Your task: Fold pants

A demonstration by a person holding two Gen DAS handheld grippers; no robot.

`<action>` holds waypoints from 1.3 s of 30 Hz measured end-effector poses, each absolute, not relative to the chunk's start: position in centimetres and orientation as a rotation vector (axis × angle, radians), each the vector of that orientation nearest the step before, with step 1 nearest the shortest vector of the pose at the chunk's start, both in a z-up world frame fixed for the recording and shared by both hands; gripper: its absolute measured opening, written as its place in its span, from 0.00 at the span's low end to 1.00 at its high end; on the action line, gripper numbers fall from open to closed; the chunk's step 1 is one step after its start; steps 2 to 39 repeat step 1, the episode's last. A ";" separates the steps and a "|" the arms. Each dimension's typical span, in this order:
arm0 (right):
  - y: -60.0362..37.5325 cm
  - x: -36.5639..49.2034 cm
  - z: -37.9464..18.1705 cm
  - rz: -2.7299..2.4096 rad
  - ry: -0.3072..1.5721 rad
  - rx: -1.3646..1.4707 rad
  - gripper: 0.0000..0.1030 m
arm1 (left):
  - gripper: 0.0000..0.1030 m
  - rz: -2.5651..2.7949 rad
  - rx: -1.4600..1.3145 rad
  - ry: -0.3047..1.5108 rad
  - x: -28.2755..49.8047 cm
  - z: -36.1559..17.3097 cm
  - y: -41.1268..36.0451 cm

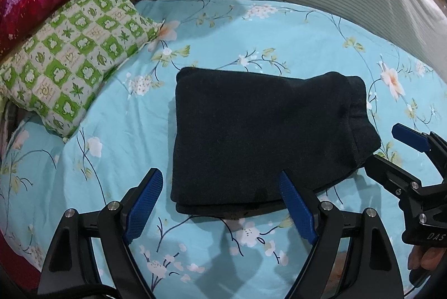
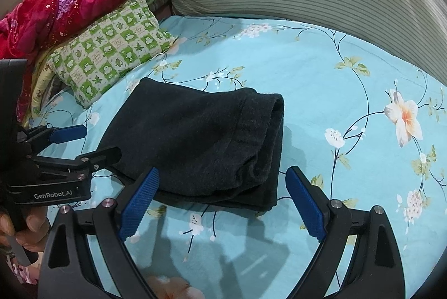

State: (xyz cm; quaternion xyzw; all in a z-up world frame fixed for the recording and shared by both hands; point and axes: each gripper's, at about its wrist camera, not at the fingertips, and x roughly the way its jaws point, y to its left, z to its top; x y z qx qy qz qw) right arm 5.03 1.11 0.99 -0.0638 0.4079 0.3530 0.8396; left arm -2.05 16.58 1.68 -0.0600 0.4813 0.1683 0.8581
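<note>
Folded pants (image 1: 259, 137) on bedsheet (image 1: 223, 28), just ahead of both open tools.

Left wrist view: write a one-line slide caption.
Both grippers, left and right, open beside folded black pants on floral sheet.

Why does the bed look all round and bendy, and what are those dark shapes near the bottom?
Left wrist view: the fisheye lens bends the flowered sheet into a curve, with black corners; the dark shapes below the folded pants are the left gripper casting shadows. Right wrist view: same bending, with shadows under the right gripper; everything looks sharp, no glare.
</note>
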 end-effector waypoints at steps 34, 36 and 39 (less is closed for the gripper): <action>1.1 5.0 1.0 0.745 0.863 -0.132 0.90 | 0.83 0.353 -0.130 1.013 -2.1 1.7 16.6; 1.1 5.0 1.0 0.745 0.863 -0.132 0.90 | 0.83 0.353 -0.130 1.013 -2.1 1.7 16.6; 1.1 5.0 1.0 0.745 0.863 -0.132 0.90 | 0.83 0.353 -0.130 1.013 -2.1 1.7 16.6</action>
